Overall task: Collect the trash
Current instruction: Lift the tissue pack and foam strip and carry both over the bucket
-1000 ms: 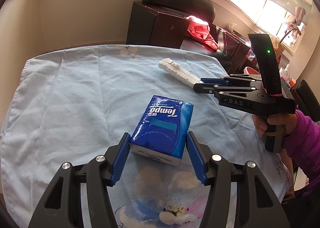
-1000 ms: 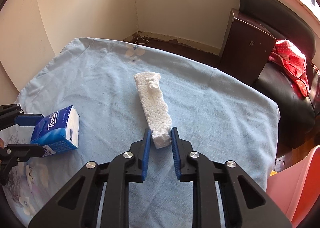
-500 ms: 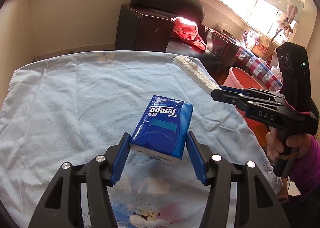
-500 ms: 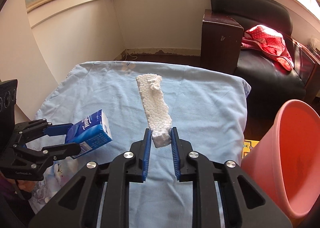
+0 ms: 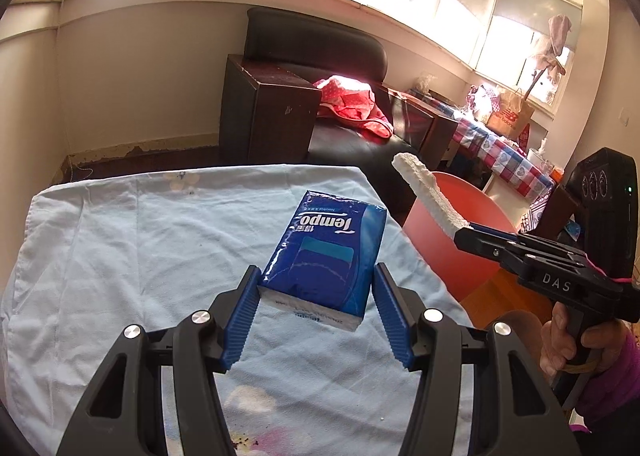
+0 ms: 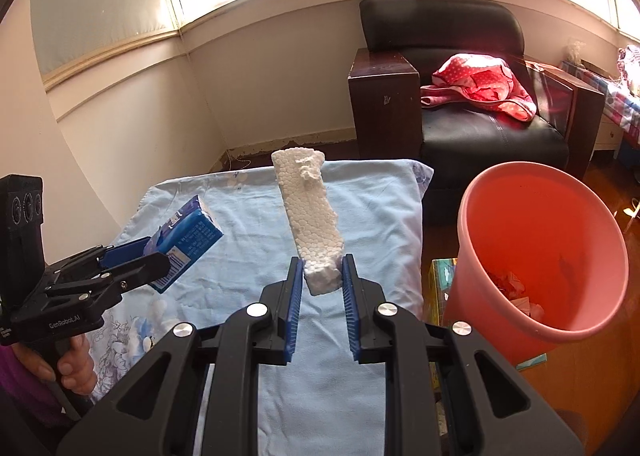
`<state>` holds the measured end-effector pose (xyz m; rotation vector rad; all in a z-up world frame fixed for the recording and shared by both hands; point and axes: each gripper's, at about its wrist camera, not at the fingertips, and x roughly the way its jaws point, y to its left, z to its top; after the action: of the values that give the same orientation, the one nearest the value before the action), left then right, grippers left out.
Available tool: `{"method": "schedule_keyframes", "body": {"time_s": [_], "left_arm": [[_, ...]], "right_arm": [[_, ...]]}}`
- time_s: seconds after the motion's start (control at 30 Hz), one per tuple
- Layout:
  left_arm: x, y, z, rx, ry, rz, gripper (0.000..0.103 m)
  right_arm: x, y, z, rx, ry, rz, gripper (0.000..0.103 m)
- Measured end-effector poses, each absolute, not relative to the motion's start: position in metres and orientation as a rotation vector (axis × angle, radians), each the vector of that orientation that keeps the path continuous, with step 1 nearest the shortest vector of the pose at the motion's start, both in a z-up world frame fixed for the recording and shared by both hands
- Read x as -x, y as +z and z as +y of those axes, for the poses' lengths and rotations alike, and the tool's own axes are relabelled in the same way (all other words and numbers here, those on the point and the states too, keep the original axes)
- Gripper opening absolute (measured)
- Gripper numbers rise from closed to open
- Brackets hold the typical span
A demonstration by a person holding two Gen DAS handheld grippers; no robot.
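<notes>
Mounted just behind each gripper's fingers, looking forward and down across the table; table, pink bin and armchair shared.

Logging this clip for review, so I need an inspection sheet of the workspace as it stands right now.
Surface: table under light blue floral cloth, wrinkled.
Job's things: blue Tempo tissue pack and white styrofoam strip, both lifted; pink plastic bin beside the table, scraps inside.
Clutter: small boxes on the floor by the bin.
Grippers: left tool shut on pack; right tool shut on strip.
Cables: nothing seen.
Surroundings: black leather armchair, red dotted cloth, bright windows.
</notes>
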<state>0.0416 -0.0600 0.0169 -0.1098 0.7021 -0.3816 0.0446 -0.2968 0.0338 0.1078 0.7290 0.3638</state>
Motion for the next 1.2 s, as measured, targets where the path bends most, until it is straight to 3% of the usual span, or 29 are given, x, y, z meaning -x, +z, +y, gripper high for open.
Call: {"method": "schedule_keyframes", "body": {"time_s": [1.2], "left_arm": [[-0.074, 0.064, -0.229, 0.0, -0.495, 0.592, 0.056]], "right_arm": [[0.001, 0.04, -0.426, -0.263, 0.034, 0.624, 0.02]]}}
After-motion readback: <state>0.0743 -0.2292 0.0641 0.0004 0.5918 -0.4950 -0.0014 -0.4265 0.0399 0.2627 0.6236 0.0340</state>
